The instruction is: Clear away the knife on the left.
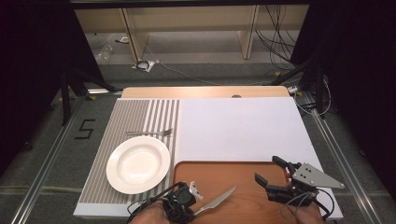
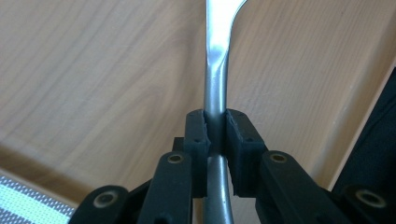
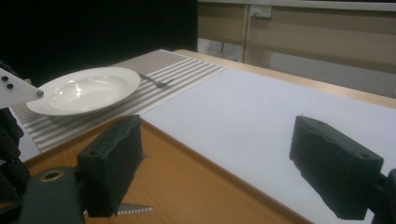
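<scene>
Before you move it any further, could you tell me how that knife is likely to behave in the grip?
The knife looks like polished metal, so it is probably stiff yet slippery. The left tongs clamp only its narrow, rounded handle, so it may swivel or slide. With the blade reaching out over the wooden tray, its weight could tip it downward.

Left gripper (image 1: 190, 206) at the table's near edge, clamped on the handle of a knife (image 1: 215, 201); blade angles up-right over the wooden tray (image 1: 243, 179). Right gripper (image 1: 272, 173) over the tray's right part, jaws spread, nothing between them. White plate (image 1: 138, 164) on the striped mat (image 1: 126, 116); fork (image 1: 150, 133) just beyond it.
</scene>
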`<state>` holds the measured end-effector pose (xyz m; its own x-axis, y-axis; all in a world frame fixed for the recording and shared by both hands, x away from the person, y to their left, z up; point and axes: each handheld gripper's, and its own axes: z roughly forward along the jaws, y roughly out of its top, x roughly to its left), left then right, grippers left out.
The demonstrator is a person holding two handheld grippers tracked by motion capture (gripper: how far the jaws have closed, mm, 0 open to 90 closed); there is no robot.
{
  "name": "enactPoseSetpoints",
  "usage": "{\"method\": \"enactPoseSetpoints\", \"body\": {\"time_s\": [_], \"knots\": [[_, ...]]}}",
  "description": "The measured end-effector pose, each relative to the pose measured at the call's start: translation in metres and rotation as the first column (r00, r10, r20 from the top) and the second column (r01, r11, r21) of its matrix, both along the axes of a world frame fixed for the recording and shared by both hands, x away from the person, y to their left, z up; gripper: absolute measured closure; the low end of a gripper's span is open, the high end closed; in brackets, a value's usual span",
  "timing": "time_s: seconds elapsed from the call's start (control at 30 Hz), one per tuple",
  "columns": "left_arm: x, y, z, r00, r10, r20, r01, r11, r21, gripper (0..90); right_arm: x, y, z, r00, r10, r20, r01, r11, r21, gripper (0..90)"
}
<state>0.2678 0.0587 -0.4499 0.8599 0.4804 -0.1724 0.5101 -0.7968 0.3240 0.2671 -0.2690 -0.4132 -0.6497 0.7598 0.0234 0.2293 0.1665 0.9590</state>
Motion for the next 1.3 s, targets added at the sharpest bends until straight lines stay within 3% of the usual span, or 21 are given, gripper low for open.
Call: {"method": "enactPoseSetpoints", "body": {"time_s": [0.33, 0.63, 0.67, 0.7, 0.73, 0.77, 0.8, 0.83, 0.9, 1.0, 1.03, 1.13, 1.17, 1.2, 1.3], "knots": [[-0.004, -0.006, -0.006, 0.9998, -0.016, -0.007, 0.017, 0.999, 0.042, 79.0, 0.0, 0.0, 0.0, 1.0, 0.002, -0.001, -0.002, 1.0, -0.003, 18.1], [-0.004, -0.005, -0.009, 0.9996, -0.012, -0.025, 0.013, 0.9984, 0.055, 77.8, 0.0, 0.0, 0.0, 1.0, 0.003, -0.001, -0.003, 1.0, -0.002, 18.1], [-0.004, -0.005, -0.009, 0.9996, -0.012, -0.025, 0.013, 0.9984, 0.055, 76.1, 0.0, 0.0, 0.0, 1.0, 0.003, -0.001, -0.003, 1.0, -0.004, 18.1], [-0.004, -0.005, -0.006, 0.9998, -0.01, -0.018, 0.01, 0.9996, 0.025, 68.6, 0.0, 0.0, 0.0, 1.0, 0.003, -0.001, -0.003, 1.0, -0.005, 18.1], [-0.004, -0.005, -0.006, 0.9998, -0.01, -0.018, 0.01, 0.9996, 0.025, 62.3, 0.0, 0.0, 0.0, 1.0, 0.003, -0.001, -0.003, 1.0, -0.005, 18.1], [-0.003, -0.004, 0.0, 1.0, -0.004, 0.0, 0.004, 0.9994, -0.033, 55.1, 0.0, 0.0, 0.0, 1.0, 0.002, -0.001, -0.002, 1.0, -0.002, 18.1], [-0.003, -0.004, 0.0, 1.0, -0.004, 0.0, 0.004, 0.9994, -0.033, 50.0, 0.0, 0.0, 0.0, 1.0, 0.002, -0.001, -0.002, 1.0, -0.002, 18.1], [-0.003, -0.005, 0.005, 0.9987, 0.004, 0.051, -0.001, 0.9985, -0.055, 44.3, 0.0, 0.0, 0.0, 1.0, 0.001, -0.005, -0.001, 1.0, -0.003, 18.1], [-0.003, -0.005, 0.008, 0.9973, 0.015, 0.072, -0.01, 0.997, -0.076, 41.5, 0.0, 0.0, 0.0, 1.0, 0.0, -0.002, 0.0, 1.0, -0.004, 18.1], [-0.002, -0.005, 0.009, 0.9937, 0.026, 0.109, -0.013, 0.9927, -0.12, 42.5, 0.0, -0.001, 0.0, 1.0, 0.001, -0.002, -0.001, 1.0, -0.004, 18.1], [-0.002, -0.006, 0.009, 0.993, 0.026, 0.115, -0.011, 0.9914, -0.131, 48.7, 0.0, -0.001, 0.0, 1.0, 0.002, 0.0, -0.002, 1.0, -0.003, 18.1], [-0.004, -0.009, 0.008, 0.9907, 0.0, 0.136, 0.019, 0.9903, -0.137, 55.4, 0.0, -0.001, 0.0, 1.0, -0.001, -0.004, 0.001, 1.0, -0.006, 18.1], [-0.005, -0.011, 0.007, 0.9891, -0.012, 0.147, 0.033, 0.9898, -0.139, 64.3, 0.0, -0.001, 0.0, 1.0, -0.002, -0.005, 0.002, 1.0, -0.003, 18.1], [-0.006, -0.012, 0.006, 0.9883, -0.018, 0.152, 0.04, 0.9894, -0.14, 64.3, 0.0, -0.001, 0.0, 1.0, -0.002, -0.005, 0.002, 1.0, -0.003, 18.1], [-0.008, -0.017, 0.004, 0.9857, -0.045, 0.162, 0.07, 0.9865, -0.148, 75.3, 0.0, 0.0, 0.0, 1.0, 0.0, -0.003, 0.0, 1.0, -0.003, 18.1]]}}
